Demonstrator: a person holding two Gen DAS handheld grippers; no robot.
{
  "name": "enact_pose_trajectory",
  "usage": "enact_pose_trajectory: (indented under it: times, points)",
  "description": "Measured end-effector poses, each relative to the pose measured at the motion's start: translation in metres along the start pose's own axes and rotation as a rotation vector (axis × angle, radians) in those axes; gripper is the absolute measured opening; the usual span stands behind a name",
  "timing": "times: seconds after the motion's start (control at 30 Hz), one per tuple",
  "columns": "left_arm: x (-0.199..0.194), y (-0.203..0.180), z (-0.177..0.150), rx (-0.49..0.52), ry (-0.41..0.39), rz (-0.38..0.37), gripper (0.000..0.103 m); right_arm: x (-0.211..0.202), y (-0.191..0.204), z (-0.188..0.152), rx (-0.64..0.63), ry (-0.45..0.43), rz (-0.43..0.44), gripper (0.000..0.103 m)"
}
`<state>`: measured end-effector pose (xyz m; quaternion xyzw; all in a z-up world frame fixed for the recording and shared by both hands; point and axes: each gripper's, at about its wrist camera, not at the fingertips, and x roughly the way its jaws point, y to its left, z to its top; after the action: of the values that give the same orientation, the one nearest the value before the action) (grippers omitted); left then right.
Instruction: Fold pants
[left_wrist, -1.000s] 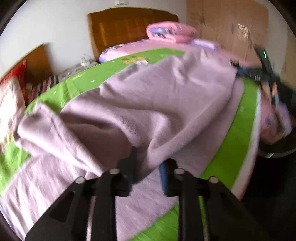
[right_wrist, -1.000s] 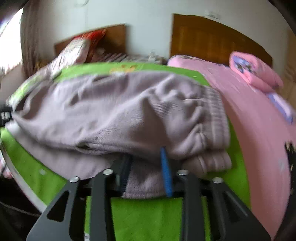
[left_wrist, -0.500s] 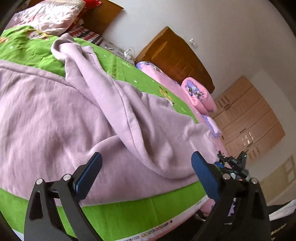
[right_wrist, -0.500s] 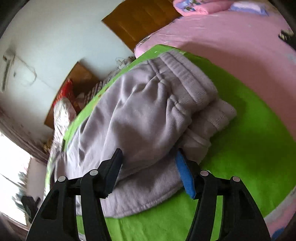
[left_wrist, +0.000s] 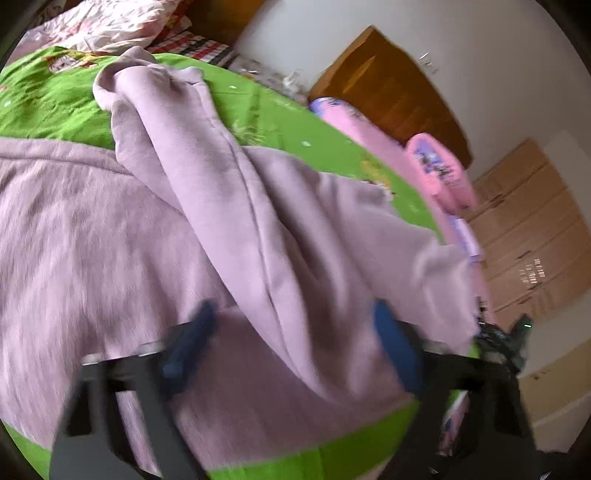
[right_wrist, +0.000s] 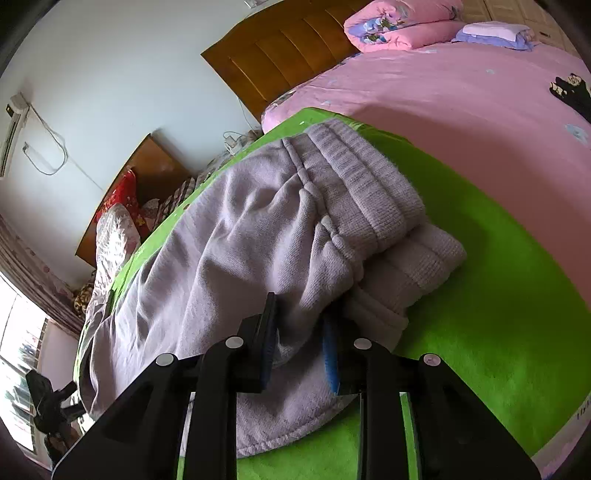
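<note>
We are working in a bedroom, over a bed covered by a bright green blanket (right_wrist: 498, 280), with a pink sheet (right_wrist: 443, 96) lying beyond it, a wooden headboard (right_wrist: 280, 55) standing against the white wall and pink pillows (right_wrist: 399, 26) sitting at the far end. In the left wrist view we are also seeing light wooden wardrobe doors (left_wrist: 524, 236) at the right.

The lilac pants (right_wrist: 258, 236) are lying on the green blanket, partly folded. In the right wrist view the ribbed waistband (right_wrist: 365, 184) is resting doubled, one layer on top of the other, near the blanket's far edge. In the left wrist view the pants (left_wrist: 110, 229) are filling most of the frame, with one leg (left_wrist: 207, 155) draping diagonally across the rest of the fabric, its cuff end reaching toward the top left.

Our right hand-held gripper (right_wrist: 299, 343) is pinching a fold of the pants just below the waistband; its blue-padded fingers (right_wrist: 330, 354) are standing close together with cloth bunched between them.

Our left hand-held gripper (left_wrist: 291, 343) is spread wide, its fingers (left_wrist: 397, 354) standing well apart on either side of the draped fabric near the blanket's edge. The picture is blurred there, so we are not able to tell whether the pads are touching the cloth.
</note>
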<state>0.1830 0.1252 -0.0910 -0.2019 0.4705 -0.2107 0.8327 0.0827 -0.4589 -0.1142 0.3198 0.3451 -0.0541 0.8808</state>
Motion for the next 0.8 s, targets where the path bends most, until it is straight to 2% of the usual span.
enact_pose_trajectory:
  times: [0.03,0.07,0.13,0.17,0.2,0.3,0.33,0.37,0.43,0.47,0.53,0.6,0.67,0.8]
  points:
    - [0.003,-0.001,0.005,0.017,0.008,0.028,0.016,-0.001,0.000,0.000,-0.005,0.001,-0.006,0.021]
    - [0.004,-0.003,0.010,0.041,0.006,0.048,0.011,-0.001,0.003,0.002,-0.014,0.001,-0.023,0.016]
    - [-0.011,-0.005,0.020,0.075,-0.079,-0.004,0.009,-0.007,0.009,0.009,-0.038,-0.012,-0.040,0.014]
    - [-0.026,-0.010,0.025,0.100,-0.149,-0.024,0.009,-0.013,0.016,0.017,-0.057,-0.035,-0.034,0.012]
    - [-0.053,-0.020,0.029,0.137,-0.255,-0.018,0.009,-0.023,0.025,0.026,-0.075,-0.070,-0.010,0.011]
    - [-0.100,-0.031,0.019,0.159,-0.407,-0.024,0.009,-0.049,0.044,0.039,-0.128,-0.141,0.049,0.010]
    - [-0.106,-0.031,0.010,0.168,-0.424,-0.002,0.009,-0.060,0.051,0.039,-0.171,-0.162,0.064,0.010]
    - [-0.100,-0.025,-0.003,0.161,-0.393,0.037,0.010,-0.061,0.053,0.037,-0.186,-0.160,0.063,0.010]
    - [-0.076,-0.005,-0.022,0.095,-0.299,0.050,0.010,-0.055,0.043,0.025,-0.172,-0.111,0.030,0.010]
    - [-0.062,0.004,-0.031,0.054,-0.254,0.054,0.010,-0.042,0.029,0.012,-0.147,-0.054,-0.017,0.010]
    - [-0.040,0.014,-0.049,0.020,-0.201,0.077,0.010,-0.030,0.014,-0.004,-0.129,-0.006,-0.070,0.010]
    - [-0.036,0.015,-0.053,0.015,-0.194,0.096,0.010,-0.023,0.002,-0.014,-0.091,0.000,-0.072,0.010]
    - [-0.037,0.014,-0.045,0.005,-0.200,0.078,0.010,-0.026,0.007,-0.011,-0.097,-0.021,-0.075,0.010]
    - [-0.054,0.008,-0.040,0.079,-0.223,0.088,0.010,-0.056,0.029,-0.006,-0.162,-0.099,-0.078,0.010]
